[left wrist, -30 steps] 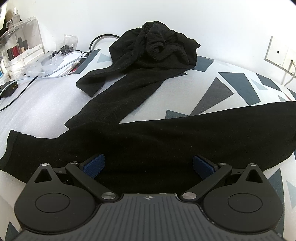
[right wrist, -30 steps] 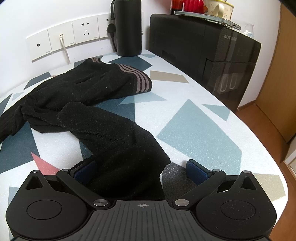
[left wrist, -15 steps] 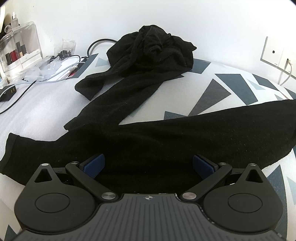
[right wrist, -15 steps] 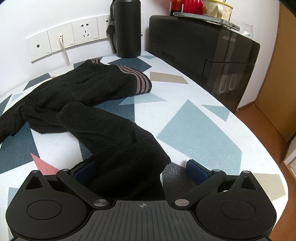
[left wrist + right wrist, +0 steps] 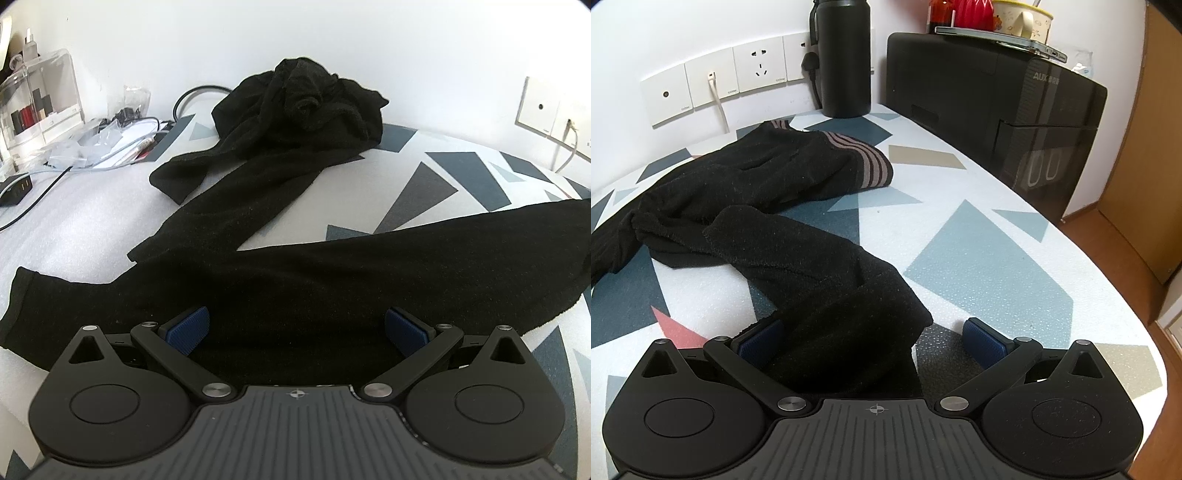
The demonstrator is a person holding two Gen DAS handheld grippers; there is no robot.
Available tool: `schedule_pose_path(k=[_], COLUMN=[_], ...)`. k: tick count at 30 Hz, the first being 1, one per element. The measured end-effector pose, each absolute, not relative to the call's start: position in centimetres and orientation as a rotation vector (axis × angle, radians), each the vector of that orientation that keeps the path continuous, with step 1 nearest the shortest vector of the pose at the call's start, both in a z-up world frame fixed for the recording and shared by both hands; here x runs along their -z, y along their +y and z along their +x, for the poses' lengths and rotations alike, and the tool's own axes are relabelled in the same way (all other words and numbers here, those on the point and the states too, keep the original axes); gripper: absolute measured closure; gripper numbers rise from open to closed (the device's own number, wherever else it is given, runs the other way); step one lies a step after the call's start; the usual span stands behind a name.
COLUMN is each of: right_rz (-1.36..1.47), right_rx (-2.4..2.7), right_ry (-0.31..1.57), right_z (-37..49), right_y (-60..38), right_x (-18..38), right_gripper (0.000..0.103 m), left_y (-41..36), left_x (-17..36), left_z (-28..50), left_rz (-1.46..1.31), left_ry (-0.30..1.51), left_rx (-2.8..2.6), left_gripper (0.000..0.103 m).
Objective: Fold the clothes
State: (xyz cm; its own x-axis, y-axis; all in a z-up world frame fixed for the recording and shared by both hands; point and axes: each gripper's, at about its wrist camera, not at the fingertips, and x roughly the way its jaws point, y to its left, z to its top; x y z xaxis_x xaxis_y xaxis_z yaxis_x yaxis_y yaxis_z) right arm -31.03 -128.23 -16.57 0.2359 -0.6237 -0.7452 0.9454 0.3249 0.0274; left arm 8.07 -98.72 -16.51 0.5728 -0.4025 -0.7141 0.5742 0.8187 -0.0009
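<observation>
The left gripper (image 5: 297, 328) had its jaws spread wide, the blue pads (image 5: 187, 329) standing far apart at either edge of the view. Between them lay a broad black garment (image 5: 332, 273), stretched flat across the table (image 5: 436, 155) from a cuffed end at the left to the right edge of the view. The pads sat low against the cloth, but neither was pressed into a fold, and nothing was gripped. Behind it a second black piece (image 5: 303, 110) was heaped against the wall, a long strip of it trailing down toward the flat garment. Cables (image 5: 122, 125) and a clear box (image 5: 40, 99) sat at the far left. The right gripper (image 5: 875, 341) was also wide open. A bunched end of black cloth (image 5: 827, 295) lay between its jaws, crowding the left pad (image 5: 759, 341) and partly covering it, while the right pad (image 5: 984, 341) stood clear of the cloth over the patterned tabletop (image 5: 979, 251). Whether the left pad actually touched the cloth could not be told. The cloth ran away leftward to a part with a striped band (image 5: 864, 162). A dark bottle (image 5: 844, 55) stood by the wall sockets (image 5: 713, 85), beside a black appliance (image 5: 990, 103).
</observation>
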Motion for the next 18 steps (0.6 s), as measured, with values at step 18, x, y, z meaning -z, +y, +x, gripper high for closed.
schedule_pose_path(k=[18], right_rz=[0.506], right_rx=[1.113], right_ry=[0.687], right_z=[-31.29], right_y=[-127.81], right_x=[16.76], right_gripper=[0.001], left_y=[-99.02], left_x=[16.13], left_z=[7.31], left_rz=[0.207], left_ry=[0.829], left_rx=[0.469], left_gripper=[0.000])
